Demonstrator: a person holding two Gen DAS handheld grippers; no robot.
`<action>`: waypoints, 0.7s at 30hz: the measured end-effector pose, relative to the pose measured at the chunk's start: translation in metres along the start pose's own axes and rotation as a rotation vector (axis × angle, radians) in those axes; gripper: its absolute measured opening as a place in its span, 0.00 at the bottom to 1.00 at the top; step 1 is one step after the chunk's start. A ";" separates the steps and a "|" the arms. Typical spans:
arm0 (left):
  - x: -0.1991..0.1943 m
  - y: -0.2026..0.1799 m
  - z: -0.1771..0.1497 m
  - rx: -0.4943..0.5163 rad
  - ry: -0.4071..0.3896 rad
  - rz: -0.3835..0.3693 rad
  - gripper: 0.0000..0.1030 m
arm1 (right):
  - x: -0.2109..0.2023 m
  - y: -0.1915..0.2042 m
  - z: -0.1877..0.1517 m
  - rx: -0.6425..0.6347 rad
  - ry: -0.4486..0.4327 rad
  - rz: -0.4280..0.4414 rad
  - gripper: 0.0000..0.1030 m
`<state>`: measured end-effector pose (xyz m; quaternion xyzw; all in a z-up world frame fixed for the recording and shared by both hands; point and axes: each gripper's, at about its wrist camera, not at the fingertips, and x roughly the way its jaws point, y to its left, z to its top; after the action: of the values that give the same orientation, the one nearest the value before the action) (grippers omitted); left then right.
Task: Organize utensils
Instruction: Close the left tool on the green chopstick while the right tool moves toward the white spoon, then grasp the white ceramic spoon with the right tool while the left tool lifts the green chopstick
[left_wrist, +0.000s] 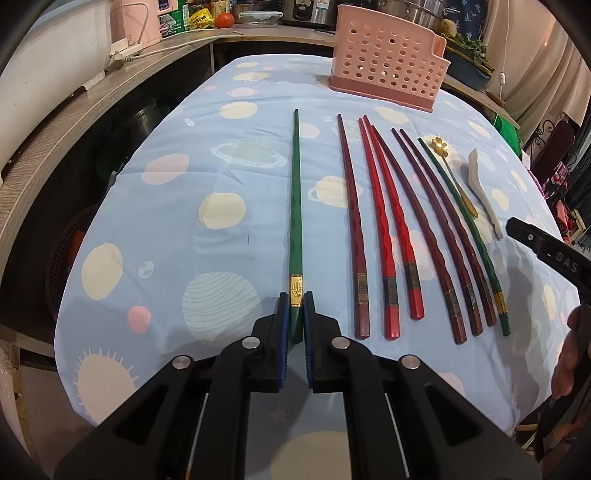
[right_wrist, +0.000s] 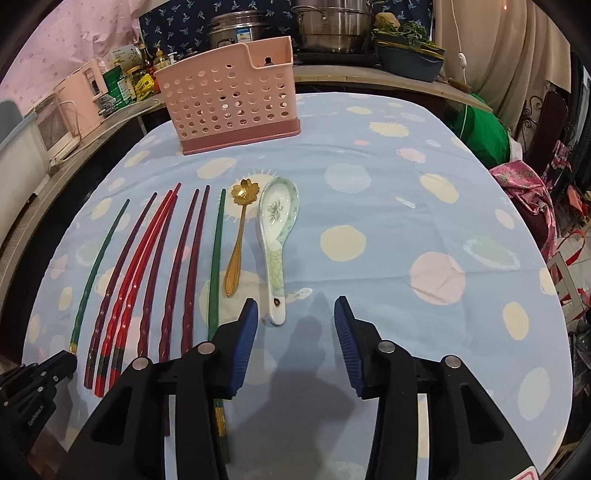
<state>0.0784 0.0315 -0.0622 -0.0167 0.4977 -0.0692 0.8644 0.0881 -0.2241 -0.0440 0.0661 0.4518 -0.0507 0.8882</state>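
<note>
My left gripper (left_wrist: 295, 308) is shut on the thick end of a green chopstick (left_wrist: 296, 206) that lies on the blue cloth, apart from the others. To its right lie several dark red and red chopsticks (left_wrist: 384, 229) and a second green chopstick (left_wrist: 465, 229), then a gold flower spoon (right_wrist: 236, 240) and a white ceramic spoon (right_wrist: 275, 243). My right gripper (right_wrist: 295, 317) is open and empty, low over the cloth just right of the ceramic spoon's handle. The pink perforated utensil holder (right_wrist: 231, 98) stands at the table's far side; it also shows in the left wrist view (left_wrist: 388, 70).
The table has a blue planet-print cloth (right_wrist: 406, 221). A wooden counter (left_wrist: 74, 122) with appliances and pots runs along the left and back. Clothes and bags (right_wrist: 524, 192) sit off the table's right edge.
</note>
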 end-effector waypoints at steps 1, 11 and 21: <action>0.000 0.000 0.001 0.000 0.000 0.002 0.07 | 0.003 0.002 0.001 -0.008 0.004 0.003 0.34; 0.002 0.000 0.004 -0.008 0.009 0.005 0.07 | 0.020 0.005 0.003 -0.049 0.031 0.016 0.10; -0.024 0.003 0.018 -0.031 -0.029 -0.014 0.07 | -0.015 -0.005 0.007 -0.021 -0.013 0.042 0.07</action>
<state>0.0823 0.0370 -0.0333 -0.0344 0.4861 -0.0672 0.8707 0.0840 -0.2297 -0.0281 0.0659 0.4451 -0.0278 0.8926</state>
